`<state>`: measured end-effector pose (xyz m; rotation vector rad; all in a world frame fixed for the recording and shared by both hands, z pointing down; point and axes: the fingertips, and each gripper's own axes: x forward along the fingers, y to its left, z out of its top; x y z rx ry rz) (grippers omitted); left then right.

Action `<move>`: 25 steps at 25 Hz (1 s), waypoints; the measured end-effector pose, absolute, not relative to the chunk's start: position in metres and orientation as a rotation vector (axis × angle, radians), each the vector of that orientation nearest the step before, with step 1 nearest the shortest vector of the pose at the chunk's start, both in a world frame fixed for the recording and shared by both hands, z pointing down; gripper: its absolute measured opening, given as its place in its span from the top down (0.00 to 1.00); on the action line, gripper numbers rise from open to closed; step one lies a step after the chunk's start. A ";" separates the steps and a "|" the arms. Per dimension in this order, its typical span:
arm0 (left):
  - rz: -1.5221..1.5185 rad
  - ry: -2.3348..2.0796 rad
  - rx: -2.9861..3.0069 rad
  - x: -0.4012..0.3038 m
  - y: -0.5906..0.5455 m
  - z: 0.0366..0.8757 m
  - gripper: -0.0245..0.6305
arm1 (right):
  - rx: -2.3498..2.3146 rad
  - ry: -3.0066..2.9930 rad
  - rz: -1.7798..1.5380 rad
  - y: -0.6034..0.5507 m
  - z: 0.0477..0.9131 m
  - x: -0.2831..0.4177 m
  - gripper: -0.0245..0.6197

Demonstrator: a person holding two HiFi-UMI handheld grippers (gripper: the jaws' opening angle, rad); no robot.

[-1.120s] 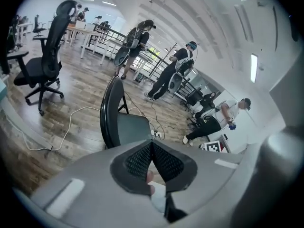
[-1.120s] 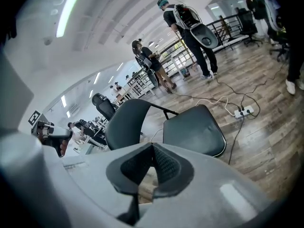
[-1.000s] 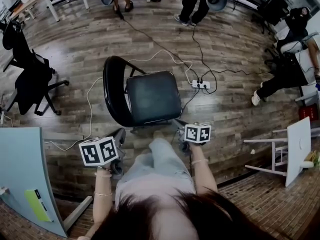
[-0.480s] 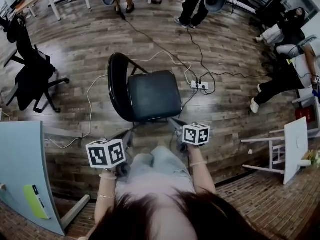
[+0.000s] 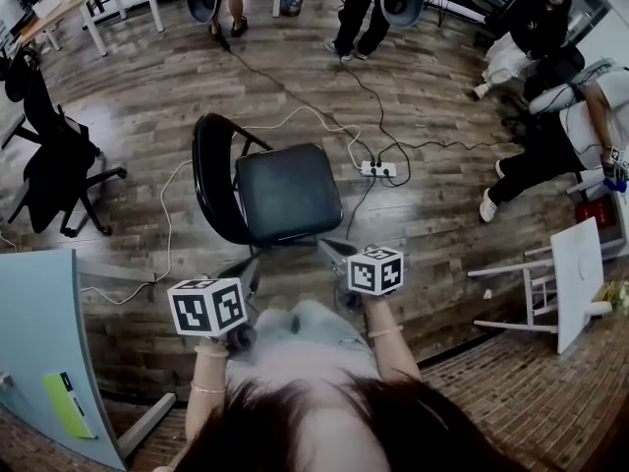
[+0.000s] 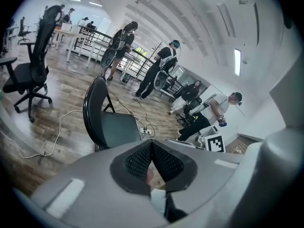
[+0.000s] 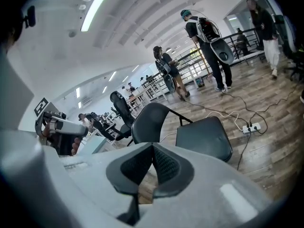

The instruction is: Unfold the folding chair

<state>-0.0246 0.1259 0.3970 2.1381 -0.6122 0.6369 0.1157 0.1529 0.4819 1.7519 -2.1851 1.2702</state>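
Observation:
The black folding chair (image 5: 285, 193) stands opened out on the wood floor, with its seat flat and its curved backrest (image 5: 210, 179) to the left. My left gripper (image 5: 248, 266) hangs shut and empty just in front of the seat's near left corner. My right gripper (image 5: 332, 249) is shut and empty off the near right corner. Neither touches the chair. In the left gripper view the chair (image 6: 111, 127) lies beyond the closed jaws of the left gripper (image 6: 152, 144). The right gripper view has the chair (image 7: 202, 137) past the right gripper (image 7: 153, 147), whose jaws are pressed together.
A power strip (image 5: 378, 168) with trailing cables lies right of the chair. An office chair (image 5: 54, 160) stands at the left and a pale blue panel (image 5: 44, 342) at the near left. An overturned white table (image 5: 562, 285) lies to the right. People stand behind; one person (image 5: 550, 136) sits at the right.
Both grippers have risen a little and drawn slightly back from the chair's front edge. The chair itself stands as before.

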 end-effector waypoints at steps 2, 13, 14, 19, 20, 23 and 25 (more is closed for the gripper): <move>0.642 -0.611 2.146 -0.016 0.132 0.395 0.96 | 1.741 -2.190 1.266 0.161 0.478 0.117 0.97; 0.661 -0.621 2.182 0.019 0.160 0.382 0.96 | 1.676 -2.288 1.207 0.191 0.437 0.117 0.97; 0.664 -0.620 2.186 0.022 0.162 0.381 0.96 | 1.663 -2.301 1.199 0.192 0.434 0.117 0.97; 0.673 -0.627 2.214 0.027 0.171 0.374 0.96 | 1.642 -2.345 1.152 0.196 0.414 0.115 0.97; 0.673 -0.630 2.222 0.027 0.171 0.372 0.96 | 1.643 -2.354 1.138 0.196 0.410 0.114 0.97; 0.676 -0.635 2.247 0.029 0.172 0.367 0.96 | 1.649 -2.372 1.098 0.195 0.396 0.111 0.97; 0.678 -0.631 2.259 0.030 0.172 0.365 0.96 | 1.656 -2.380 1.076 0.194 0.388 0.109 0.97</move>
